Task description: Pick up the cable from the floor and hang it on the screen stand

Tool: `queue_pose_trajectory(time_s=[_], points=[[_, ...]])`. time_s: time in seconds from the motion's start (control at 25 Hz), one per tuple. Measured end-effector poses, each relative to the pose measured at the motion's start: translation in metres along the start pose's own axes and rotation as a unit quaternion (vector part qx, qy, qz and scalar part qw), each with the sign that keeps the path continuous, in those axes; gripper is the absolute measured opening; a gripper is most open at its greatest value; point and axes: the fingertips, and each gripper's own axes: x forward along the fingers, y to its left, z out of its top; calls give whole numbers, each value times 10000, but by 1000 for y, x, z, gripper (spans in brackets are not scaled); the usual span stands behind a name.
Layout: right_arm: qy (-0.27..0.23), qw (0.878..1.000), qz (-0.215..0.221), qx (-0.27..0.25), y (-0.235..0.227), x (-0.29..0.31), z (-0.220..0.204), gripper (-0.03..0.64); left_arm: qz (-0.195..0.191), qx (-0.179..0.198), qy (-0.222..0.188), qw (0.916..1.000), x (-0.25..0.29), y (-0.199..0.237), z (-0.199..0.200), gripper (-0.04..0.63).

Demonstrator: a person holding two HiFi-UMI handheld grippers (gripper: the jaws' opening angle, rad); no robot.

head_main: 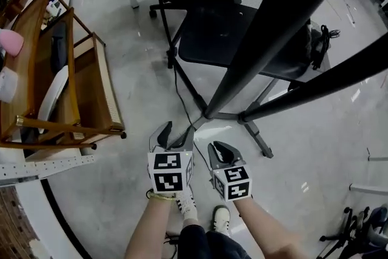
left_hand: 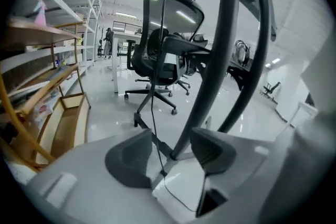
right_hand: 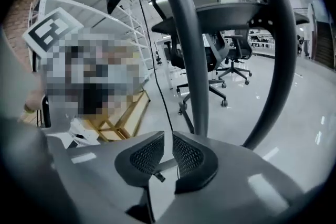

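A thin black cable [head_main: 180, 91] runs down beside the dark screen stand [head_main: 273, 39] to the floor by its base [head_main: 242, 115]. My right gripper [head_main: 223, 151] is low beside the base, its pads nearly together on the cable [right_hand: 157, 76], which rises taut from the narrow gap; a small plug end [right_hand: 156, 177] sticks out below. Close on its left, my left gripper [head_main: 176, 133] stands open. In the left gripper view the cable [left_hand: 153, 107] passes between the wide jaws of the left gripper [left_hand: 170, 157] without touching them, and the stand's pole [left_hand: 220, 60] rises behind.
A black office chair [head_main: 212, 27] stands just behind the stand. A wooden rack [head_main: 66, 88] fills the left side, with a white rail [head_main: 42, 167] below it. The person's shoes [head_main: 188, 206] are under the grippers. Coiled cables [head_main: 321, 39] hang at the right.
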Motion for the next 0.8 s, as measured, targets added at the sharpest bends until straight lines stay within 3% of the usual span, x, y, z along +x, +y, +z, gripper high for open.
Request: queue_pose_trajectory(time_s=[0.28,0.4,0.48,0.52,0.68,0.8], points=[[-96,9996,-162,-205,-30,85,-36,41,200,-38,-111,9997,104,42,2,230],[-109,9991,-285,-280,-41,113,-46,47,107,36,-112,9999,124,46,8,178],[-83,9990,-303,-326,-43,132,-58,64,147,112,-156,9997,131,51,9,85],[-56,9988,-305,-380,-44,141,-65,76,102,85,-217,9997,132,52,10,18],[146,9955,-168,-916,-40,180,-91,103,-428,-343,-417,9976,128,45,11,14],[320,9938,-26,-1067,-36,206,-106,133,-598,-358,-509,9963,123,38,13,14]])
